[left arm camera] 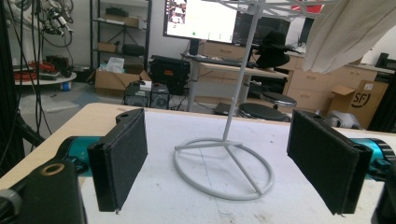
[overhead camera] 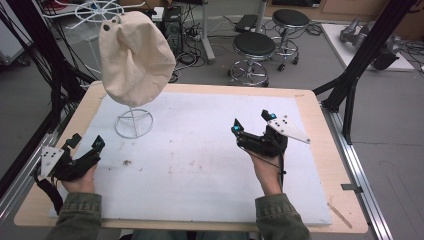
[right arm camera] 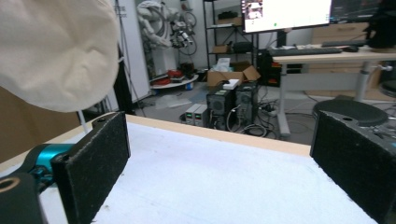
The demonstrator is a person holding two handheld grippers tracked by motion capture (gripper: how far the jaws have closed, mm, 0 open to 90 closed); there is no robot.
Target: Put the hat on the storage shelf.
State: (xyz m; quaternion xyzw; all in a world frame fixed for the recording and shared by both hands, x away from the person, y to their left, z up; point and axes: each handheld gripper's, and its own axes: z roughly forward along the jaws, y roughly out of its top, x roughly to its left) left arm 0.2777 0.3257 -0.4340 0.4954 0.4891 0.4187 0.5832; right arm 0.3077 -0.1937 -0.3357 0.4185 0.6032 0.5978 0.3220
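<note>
I am watching a cream fabric cap with a dark top button (overhead camera: 136, 57) hanging over the head of a white wire hat stand with a ring-shaped base (overhead camera: 133, 123), which is standing on the white mat (overhead camera: 200, 165) toward the far left part of the light wooden table (overhead camera: 312, 107). The cap is draping down over the thin upright pole, well above the mat, and its brim side is facing down toward the near edge. My left gripper (overhead camera: 85, 145) is resting low at the near left corner of the table, its jaws spread wide and holding nothing; in the left gripper view I am looking between the two black padded jaws at the stand's ring base (left arm camera: 223, 170) lying near ahead, with the cap's cream cloth (left arm camera: 348, 32) hanging in the upper right. My right gripper (overhead camera: 250, 123) is sitting on the right half of the mat, well apart from the stand, its jaws likewise spread apart and empty. In the right gripper view the cap (right arm camera: 56, 51) is bulging into the upper left, above and beyond the left jaw, and bare white mat (right arm camera: 224, 182) is lying between the jaws.
</note>
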